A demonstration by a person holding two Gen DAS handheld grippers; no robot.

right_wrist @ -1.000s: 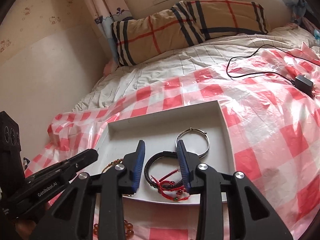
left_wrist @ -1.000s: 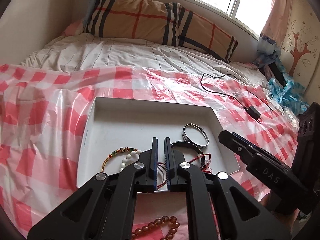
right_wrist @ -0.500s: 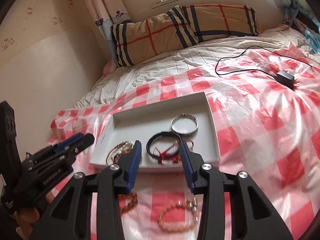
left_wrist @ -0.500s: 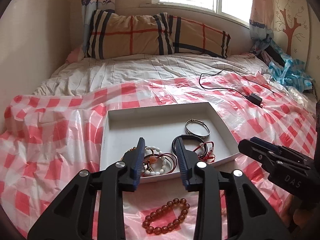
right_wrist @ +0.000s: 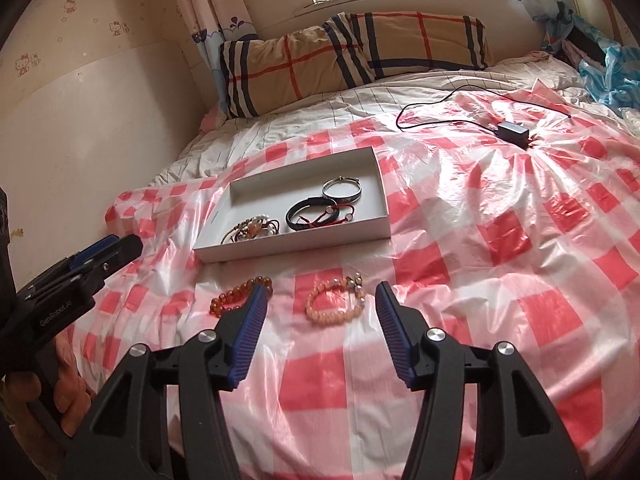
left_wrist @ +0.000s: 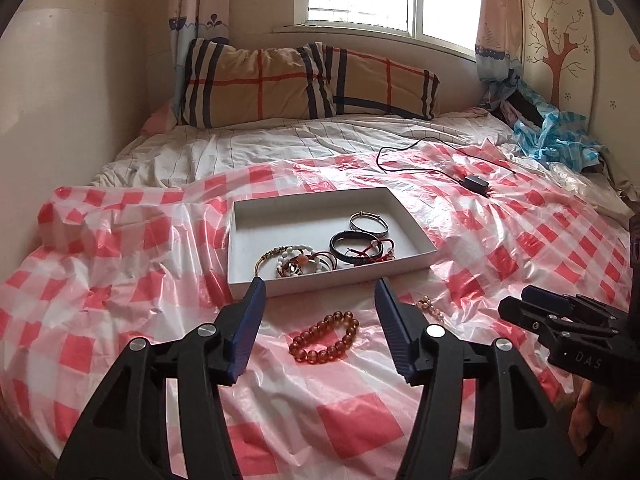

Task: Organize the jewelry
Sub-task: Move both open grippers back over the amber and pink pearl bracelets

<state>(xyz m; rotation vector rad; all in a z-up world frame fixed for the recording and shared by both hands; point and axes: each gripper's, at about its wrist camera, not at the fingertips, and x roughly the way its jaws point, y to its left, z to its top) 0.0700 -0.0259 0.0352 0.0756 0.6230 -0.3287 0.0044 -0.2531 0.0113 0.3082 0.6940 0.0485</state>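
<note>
A white tray (left_wrist: pixel 244 240) (right_wrist: pixel 382 196) lies on the red-checked plastic sheet and holds a silver bangle (left_wrist: pixel 369 224) (right_wrist: pixel 342 191), a black band (left_wrist: pixel 354 246) (right_wrist: pixel 312 213), red cords and a heap of beaded bracelets (left_wrist: pixel 298 263). In front of the tray lie an amber bead bracelet (left_wrist: pixel 325 338) (right_wrist: pixel 240 295) and a pale pink bead bracelet (right_wrist: pixel 335 303). My left gripper (left_wrist: pixel 320 288) hovers over the amber bracelet, jaws opening, nothing between them. My right gripper (right_wrist: pixel 320 290) hovers over the pink bracelet, jaws opening and empty; it also shows at the right of the left wrist view (left_wrist: pixel 532 300).
A black charger with its cable (left_wrist: pixel 474 182) (right_wrist: pixel 513 132) lies on the sheet beyond the tray. A plaid pillow (left_wrist: pixel 308 84) rests under the window. Blue crumpled cloth (left_wrist: pixel 556 140) is at the far right, a wall runs along the left.
Both grippers have drawn back from the tray toward the near edge of the bed and have opened wider. The two loose bead bracelets have come into view.
</note>
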